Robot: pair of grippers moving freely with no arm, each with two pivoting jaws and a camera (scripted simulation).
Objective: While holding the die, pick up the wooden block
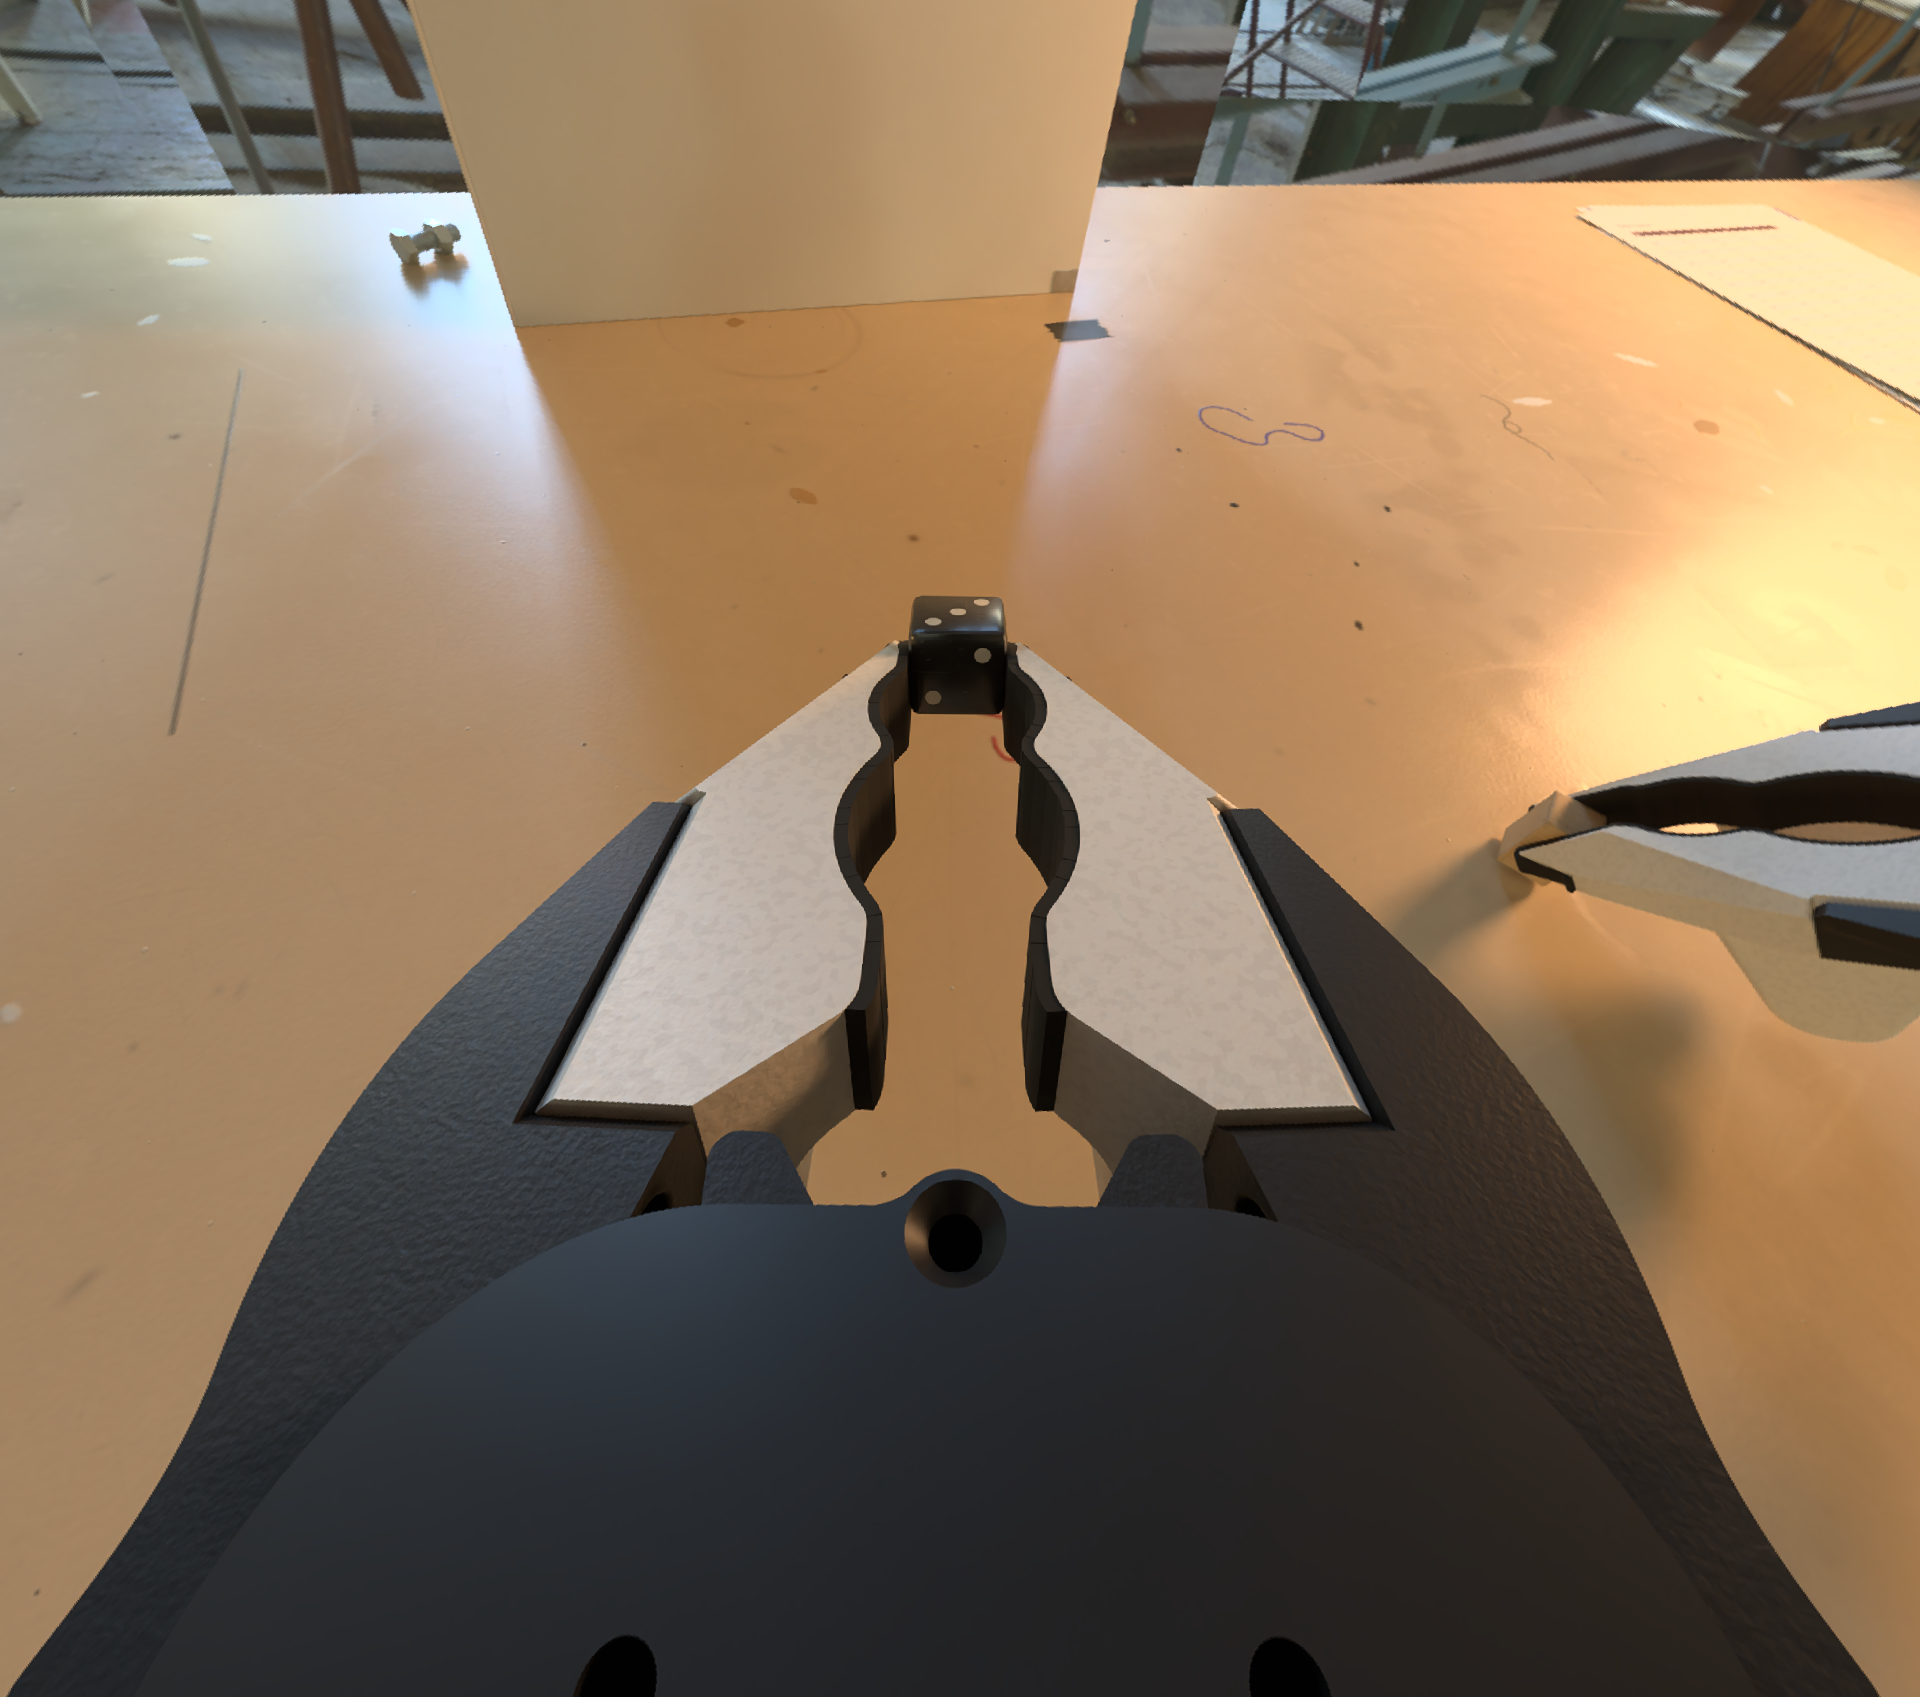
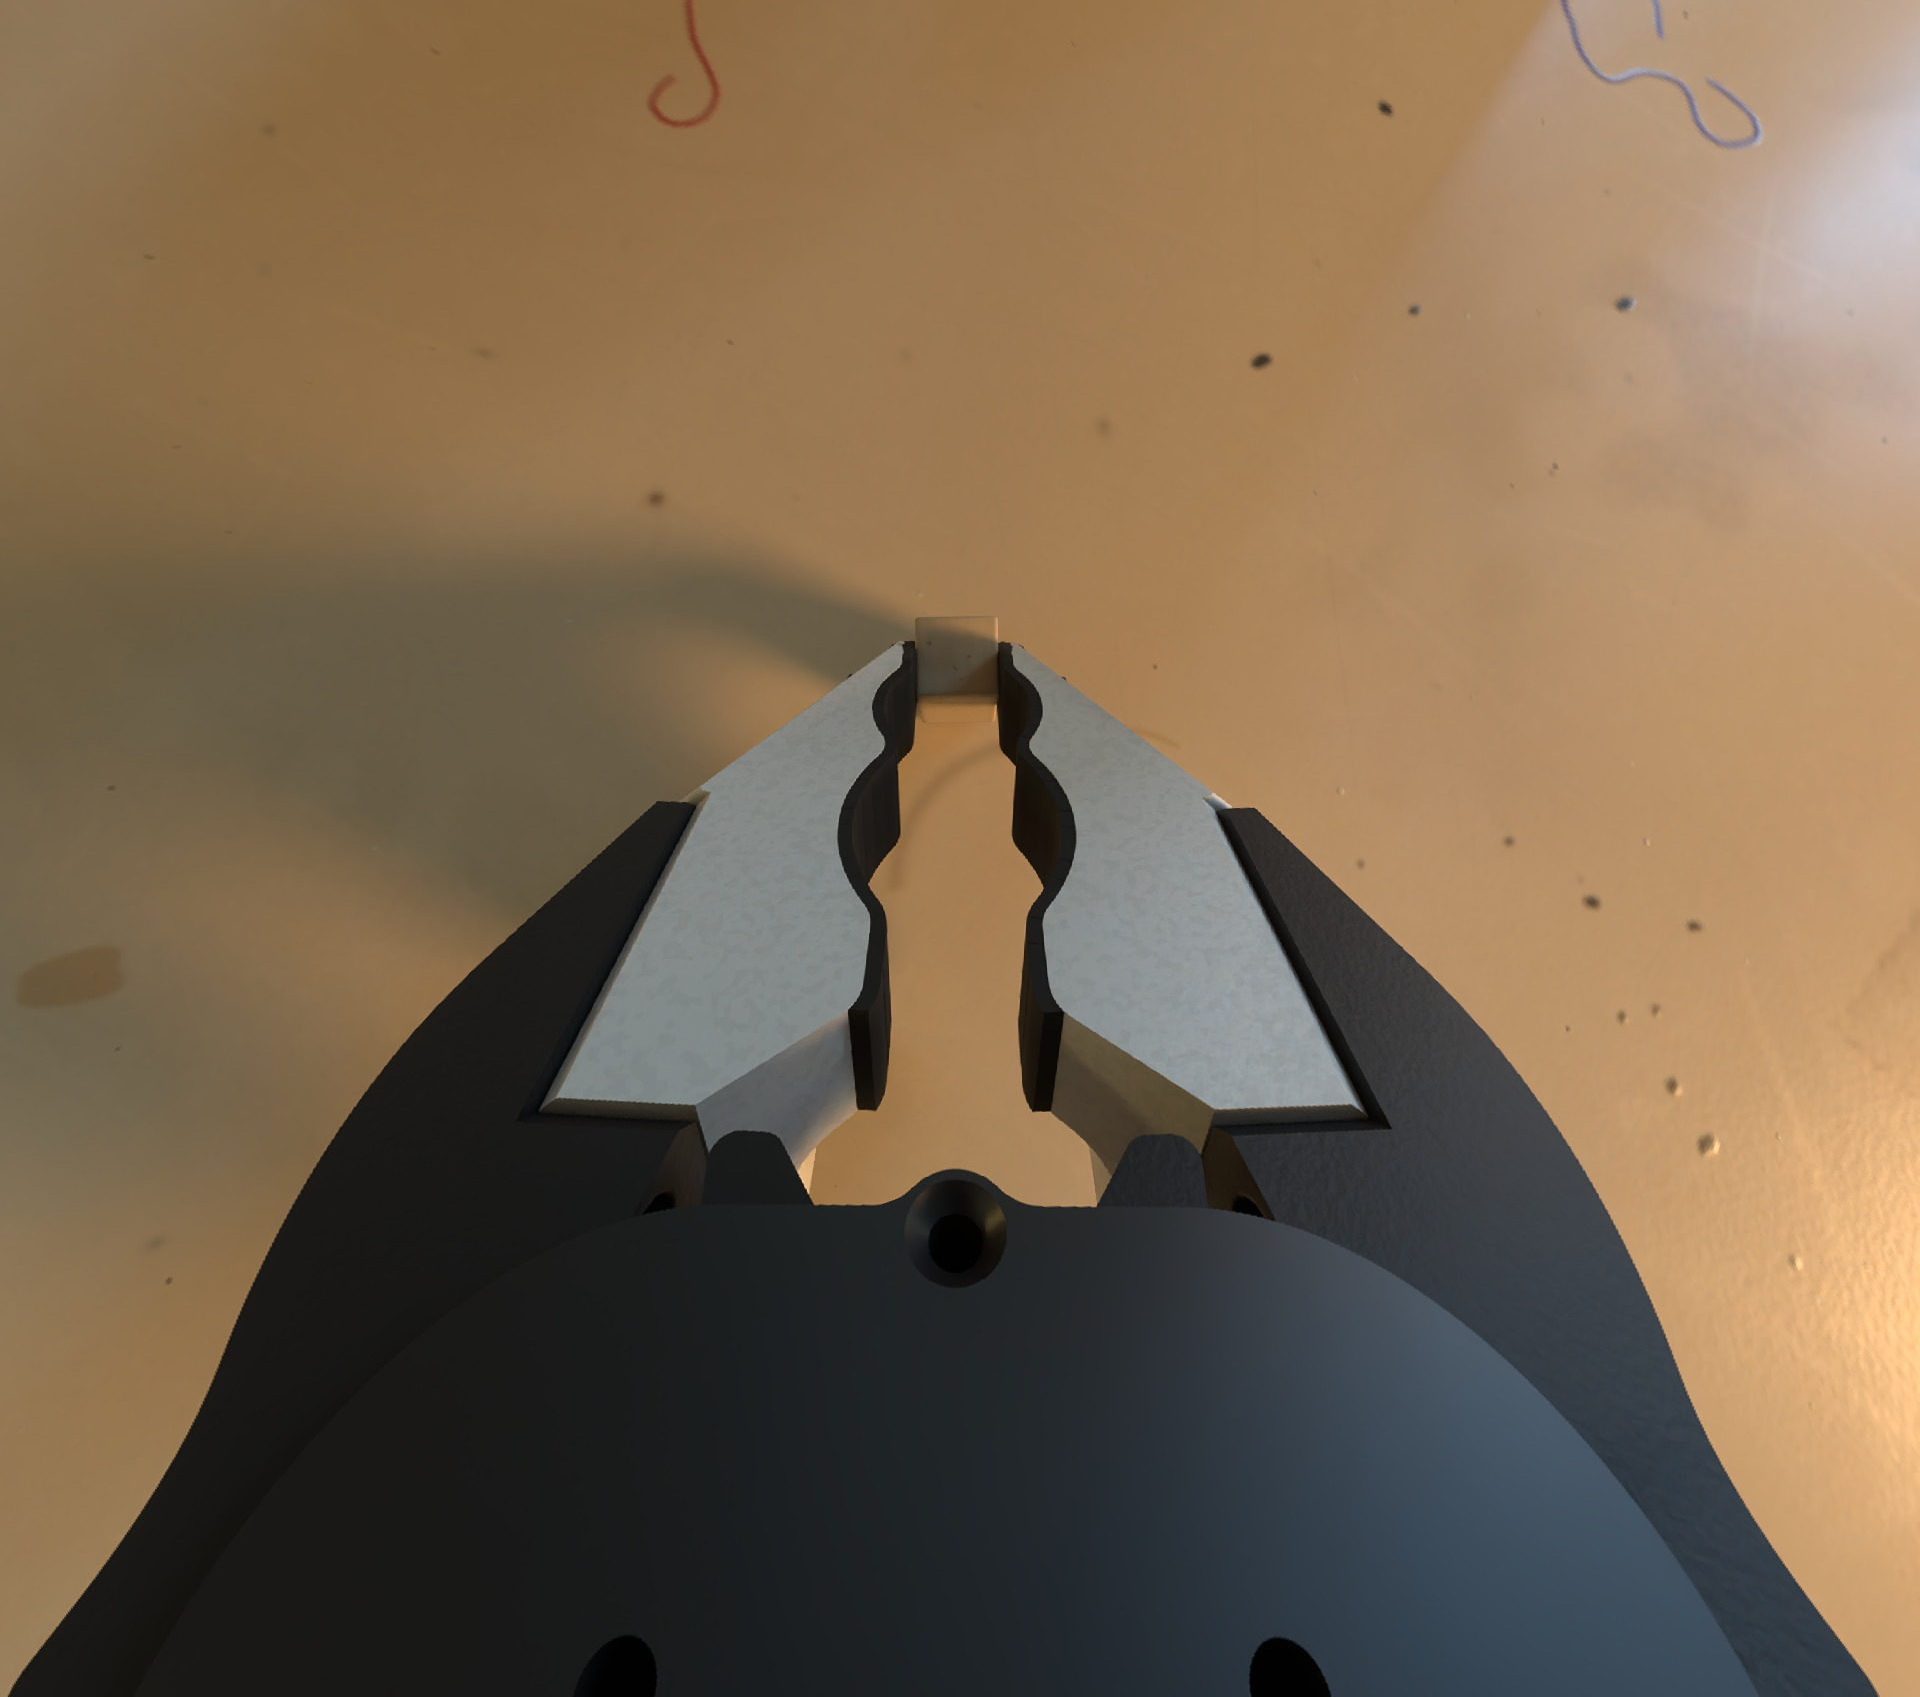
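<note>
A scuffed tan tabletop [image 1: 312,608] carries both grippers. The left gripper [image 1: 956,660] pinches the black die [image 1: 957,655] at its fingertips. The right gripper [image 2: 957,671] clamps the pale wooden block [image 2: 956,660], whose lower half is hidden between the tips; whether it rests on the table is unclear.

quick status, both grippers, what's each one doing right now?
Left gripper: closed on the black die, held at the fingertips.
Right gripper: closed on the wooden block, tips down by the table.
</note>
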